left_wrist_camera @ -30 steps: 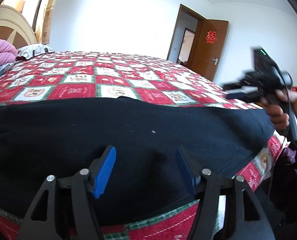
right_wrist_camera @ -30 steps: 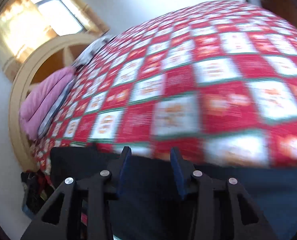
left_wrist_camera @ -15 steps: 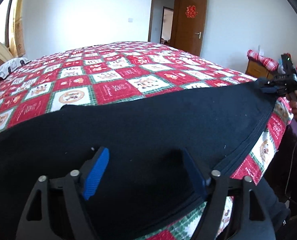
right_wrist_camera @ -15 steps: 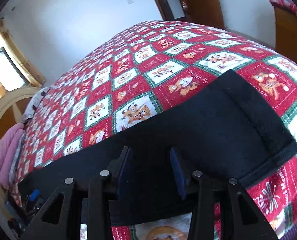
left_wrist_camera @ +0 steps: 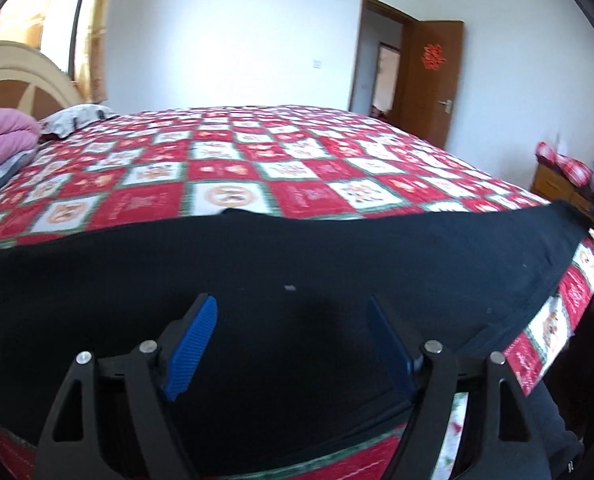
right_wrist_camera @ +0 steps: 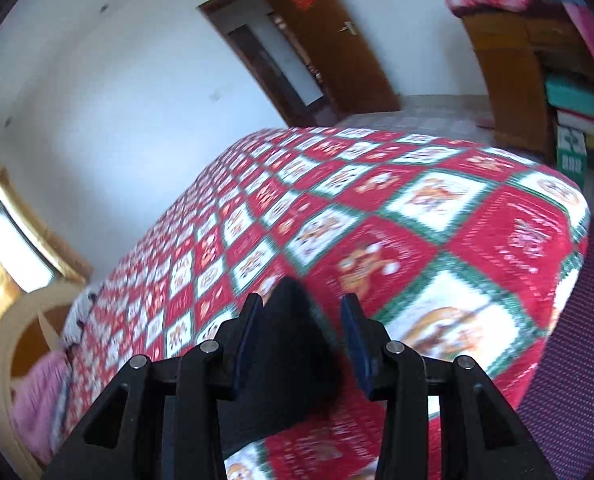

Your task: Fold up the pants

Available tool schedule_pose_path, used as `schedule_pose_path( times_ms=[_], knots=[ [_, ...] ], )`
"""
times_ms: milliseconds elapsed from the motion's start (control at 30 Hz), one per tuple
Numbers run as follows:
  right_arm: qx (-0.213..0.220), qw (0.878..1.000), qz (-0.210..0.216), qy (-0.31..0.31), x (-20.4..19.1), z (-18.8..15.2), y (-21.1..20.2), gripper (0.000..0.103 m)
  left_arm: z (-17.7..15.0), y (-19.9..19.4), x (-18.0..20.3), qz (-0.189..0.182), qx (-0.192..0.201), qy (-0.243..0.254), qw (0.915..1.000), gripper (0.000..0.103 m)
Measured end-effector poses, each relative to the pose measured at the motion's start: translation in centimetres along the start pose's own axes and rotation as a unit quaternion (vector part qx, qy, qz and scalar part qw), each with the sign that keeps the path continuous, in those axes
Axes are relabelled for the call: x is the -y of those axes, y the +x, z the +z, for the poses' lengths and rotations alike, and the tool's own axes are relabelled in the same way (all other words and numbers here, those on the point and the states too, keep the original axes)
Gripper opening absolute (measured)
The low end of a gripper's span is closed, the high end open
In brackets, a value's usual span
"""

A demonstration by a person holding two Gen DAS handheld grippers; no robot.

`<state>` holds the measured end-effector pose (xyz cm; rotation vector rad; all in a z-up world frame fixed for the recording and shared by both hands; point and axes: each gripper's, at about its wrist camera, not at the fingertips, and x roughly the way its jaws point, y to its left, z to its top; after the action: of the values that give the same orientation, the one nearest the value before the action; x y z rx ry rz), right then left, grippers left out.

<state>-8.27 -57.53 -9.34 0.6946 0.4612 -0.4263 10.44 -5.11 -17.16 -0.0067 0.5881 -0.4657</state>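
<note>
A pair of black fabric pants (left_wrist_camera: 297,280) is laid flat along the near edge of a bed covered with a red, white and green patchwork quilt (left_wrist_camera: 225,184). The long axis is seen running from 9 o'clock to 3 o'clock in the left wrist view. The cloth appears dark, smooth and stitched at its hem. The left gripper (left_wrist_camera: 293,328) is spread wide above the pants, with nothing held. The right gripper (right_wrist_camera: 301,320) is parted around a pants corner (right_wrist_camera: 293,344), not clamped.

Pants (left_wrist_camera: 297,264): left end cut off by frame edge; near edge hidden behind left gripper (left_wrist_camera: 293,332) arms. Right wrist view motion-blurred; quilt (right_wrist_camera: 377,216) motifs unreadable. Pants end between right gripper (right_wrist_camera: 301,322) fingers, contact indeterminate.
</note>
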Motion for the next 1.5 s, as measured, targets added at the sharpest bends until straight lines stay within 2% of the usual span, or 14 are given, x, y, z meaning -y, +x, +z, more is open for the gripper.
schedule_pose_path(
  times_ms=[100,267,367,533,600,667,833,967,1100,1133,1167,1267,1367,1500],
  knots=[
    [-0.027,0.999,0.018,0.010,1.4,0.2,0.9,0.043,-0.3,0.0,-1.0,0.003,-0.001,-0.015,0.9999,0.080],
    [-0.085,0.994,0.056,0.037,2.6,-0.7,3.3,0.043,-0.7,-0.2,-1.5,0.011,0.001,-0.012,0.9999,0.080],
    [-0.090,0.994,0.061,0.028,2.2,-1.0,3.4,0.043,-0.9,-0.3,-1.9,0.008,-0.001,-0.019,0.9998,0.080],
    [-0.097,0.990,0.097,0.043,2.1,-1.1,3.8,0.043,-0.6,-1.3,-3.9,0.030,0.007,-0.036,0.9989,0.080],
    [-0.104,0.990,0.091,0.037,2.1,-1.1,3.9,0.043,-0.8,-1.6,-4.9,0.038,0.005,-0.045,0.9982,0.080],
    [-0.103,0.992,0.063,0.023,2.2,-1.1,3.8,0.043,-1.0,-1.9,-5.8,0.049,0.005,-0.052,0.9974,0.080],
    [-0.113,0.991,0.070,0.017,2.7,-1.2,3.7,0.043,-1.4,-2.3,-7.9,0.074,0.012,-0.069,0.9948,0.080],
    [-0.126,0.987,0.094,0.020,2.7,-1.2,4.0,0.043,-1.7,-2.0,-8.2,0.077,0.014,-0.071,0.9944,0.080],
    [-0.118,0.990,0.081,0.000,2.0,-1.4,4.3,0.042,-1.7,-2.1,-8.3,0.078,0.018,-0.067,0.9945,0.081],
    [-0.111,0.991,0.078,0.004,2.0,-1.5,4.3,0.039,-1.7,-2.2,-8.4,0.077,0.020,-0.071,0.9943,0.081],
    [-0.105,0.992,0.072,0.004,2.0,-1.6,4.3,0.030,-1.8,-2.3,-8.6,0.077,0.022,-0.074,0.9940,0.081],
    [-0.099,0.993,0.067,-0.002,2.2,-1.6,4.5,0.014,-1.8,-2.3,-8.7,0.076,0.023,-0.077,0.9939,0.081],
    [-0.104,0.988,0.108,0.025,2.6,-1.5,4.5,0.012,-1.8,-2.3,-8.7,0.079,0.023,-0.075,0.9938,0.081],
    [-0.116,0.988,0.105,0.013,2.2,-1.6,4.8,0.012,-1.8,-2.2,-8.7,0.080,0.024,-0.074,0.9937,0.081]
  ],
)
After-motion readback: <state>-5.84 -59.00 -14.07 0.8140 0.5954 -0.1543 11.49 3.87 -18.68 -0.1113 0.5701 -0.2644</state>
